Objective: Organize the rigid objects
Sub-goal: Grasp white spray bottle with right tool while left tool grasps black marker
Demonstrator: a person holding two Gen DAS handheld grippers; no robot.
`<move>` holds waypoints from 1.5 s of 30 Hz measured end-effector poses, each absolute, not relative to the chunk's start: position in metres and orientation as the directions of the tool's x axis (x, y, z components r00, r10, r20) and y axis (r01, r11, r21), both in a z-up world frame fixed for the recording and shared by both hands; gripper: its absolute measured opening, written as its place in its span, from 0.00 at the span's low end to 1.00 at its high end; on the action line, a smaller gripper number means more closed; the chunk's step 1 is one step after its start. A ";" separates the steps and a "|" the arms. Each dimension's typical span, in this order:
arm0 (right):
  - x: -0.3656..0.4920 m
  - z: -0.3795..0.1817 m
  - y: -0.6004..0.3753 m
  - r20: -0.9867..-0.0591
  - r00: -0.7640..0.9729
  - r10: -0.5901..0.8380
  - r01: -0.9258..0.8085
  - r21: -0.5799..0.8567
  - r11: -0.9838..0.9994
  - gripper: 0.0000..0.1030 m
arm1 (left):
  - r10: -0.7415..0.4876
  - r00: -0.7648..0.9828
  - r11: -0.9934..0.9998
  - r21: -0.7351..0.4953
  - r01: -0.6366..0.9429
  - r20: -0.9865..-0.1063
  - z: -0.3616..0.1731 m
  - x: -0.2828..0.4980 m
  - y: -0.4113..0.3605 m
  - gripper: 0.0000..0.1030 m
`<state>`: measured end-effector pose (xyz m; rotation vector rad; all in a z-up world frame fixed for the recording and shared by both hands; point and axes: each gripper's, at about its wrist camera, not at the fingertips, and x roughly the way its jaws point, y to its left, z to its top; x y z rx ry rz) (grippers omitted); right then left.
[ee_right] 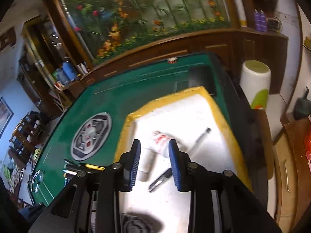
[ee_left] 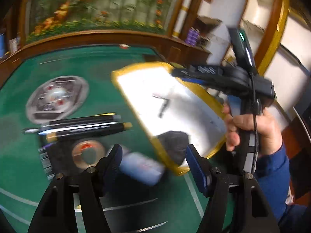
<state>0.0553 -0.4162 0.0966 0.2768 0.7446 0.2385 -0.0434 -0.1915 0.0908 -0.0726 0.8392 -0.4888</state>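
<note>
A white tray with a yellow rim [ee_left: 196, 89] [ee_right: 134, 116] lies on the green table. In the right wrist view it holds a white bottle with red print [ee_right: 160, 142], a thin pen [ee_right: 201, 137], a dark marker [ee_right: 160, 180] and a dark round object [ee_right: 136, 225]. My right gripper [ee_right: 154, 165] is open above the tray, the bottle just beyond its fingers. My left gripper [ee_left: 153, 167] is open and empty over a pale blurred box [ee_left: 141, 168], left of the tray. Markers [ee_left: 85, 127] and a tape roll [ee_left: 88, 153] lie nearby.
A round silver emblem [ee_left: 56, 97] [ee_right: 91, 136] sits in the middle of the table [ee_left: 97, 62]. A dark wooden cabinet [ee_right: 213, 46] runs behind it. A white bin [ee_right: 254, 83] stands off the table's right side. The right hand and its gripper [ee_left: 248, 89] hang over the tray.
</note>
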 end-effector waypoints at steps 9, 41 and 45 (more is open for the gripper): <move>0.043 0.098 -0.374 -0.613 0.647 0.454 -0.280 0.362 0.889 0.31 | -0.296 0.615 0.950 -0.295 0.106 -0.731 0.063 -0.035 -0.077 0.77; -0.023 0.029 -0.248 -0.871 0.432 0.235 -0.711 -0.169 0.682 0.39 | 0.011 0.582 0.999 -0.020 -0.046 -0.813 0.016 0.007 -0.043 0.41; -0.031 0.030 -0.241 -0.867 0.420 0.266 -0.746 -0.164 0.645 0.32 | 0.011 0.598 0.999 -0.017 -0.042 -0.801 0.014 0.012 -0.041 0.43</move>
